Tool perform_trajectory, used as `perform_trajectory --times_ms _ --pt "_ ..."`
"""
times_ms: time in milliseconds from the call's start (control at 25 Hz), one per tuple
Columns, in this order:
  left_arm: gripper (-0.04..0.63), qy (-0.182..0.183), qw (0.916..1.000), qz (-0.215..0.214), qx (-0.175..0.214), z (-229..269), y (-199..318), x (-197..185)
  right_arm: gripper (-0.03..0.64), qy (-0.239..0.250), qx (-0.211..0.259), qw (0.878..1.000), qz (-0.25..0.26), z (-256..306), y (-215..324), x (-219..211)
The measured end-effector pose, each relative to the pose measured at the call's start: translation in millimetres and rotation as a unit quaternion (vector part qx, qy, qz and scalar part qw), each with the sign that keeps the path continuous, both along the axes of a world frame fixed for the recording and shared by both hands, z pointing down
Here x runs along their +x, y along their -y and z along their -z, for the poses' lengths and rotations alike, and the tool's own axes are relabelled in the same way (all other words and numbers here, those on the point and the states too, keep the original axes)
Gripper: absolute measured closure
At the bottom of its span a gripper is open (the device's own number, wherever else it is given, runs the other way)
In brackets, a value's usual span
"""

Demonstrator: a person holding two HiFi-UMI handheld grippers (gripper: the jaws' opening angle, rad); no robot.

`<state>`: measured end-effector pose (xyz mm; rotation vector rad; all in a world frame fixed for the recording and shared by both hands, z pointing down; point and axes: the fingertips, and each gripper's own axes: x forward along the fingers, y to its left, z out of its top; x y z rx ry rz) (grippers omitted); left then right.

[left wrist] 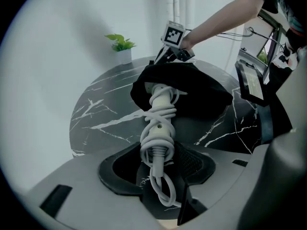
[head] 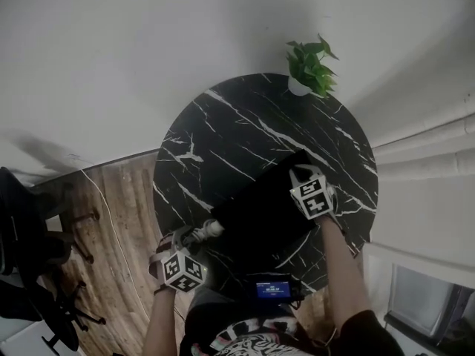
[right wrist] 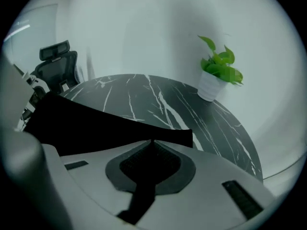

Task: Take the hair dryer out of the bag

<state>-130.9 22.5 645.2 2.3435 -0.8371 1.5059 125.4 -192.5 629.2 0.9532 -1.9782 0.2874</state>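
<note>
The white hair dryer [left wrist: 160, 111], its cord wound round the handle, sticks halfway out of the black bag [left wrist: 196, 87] on the round marble table [head: 245, 124]. My left gripper [left wrist: 158, 159] is shut on the handle's end, near the table's front left edge [head: 194, 237]. Only the handle [head: 206, 231] shows in the head view; the dryer's head is hidden inside the bag [head: 260, 210]. My right gripper [right wrist: 152, 142] is shut on the bag's [right wrist: 96, 123] far end, and holds that black cloth up off the table [head: 300, 167].
A potted plant [head: 310, 69] stands at the table's far edge. A small device with a blue screen [head: 273, 289] lies at the near edge. A black office chair [head: 30, 251] stands on the wooden floor to the left. Pale curtains [head: 430, 147] hang at the right.
</note>
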Motion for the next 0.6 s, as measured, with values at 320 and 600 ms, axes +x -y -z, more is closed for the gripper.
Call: perform_trajectory --times_ms 320,600 --pt "0.379 0.01 0.999 -0.043 0.003 4 31 12 0.597 0.005 0.023 0.999 -0.049 -6 4 30" --pt "0.38 -0.018 0.9961 -0.085 0.011 10 66 55 0.597 -0.033 0.027 0.989 -0.142 -7 4 108"
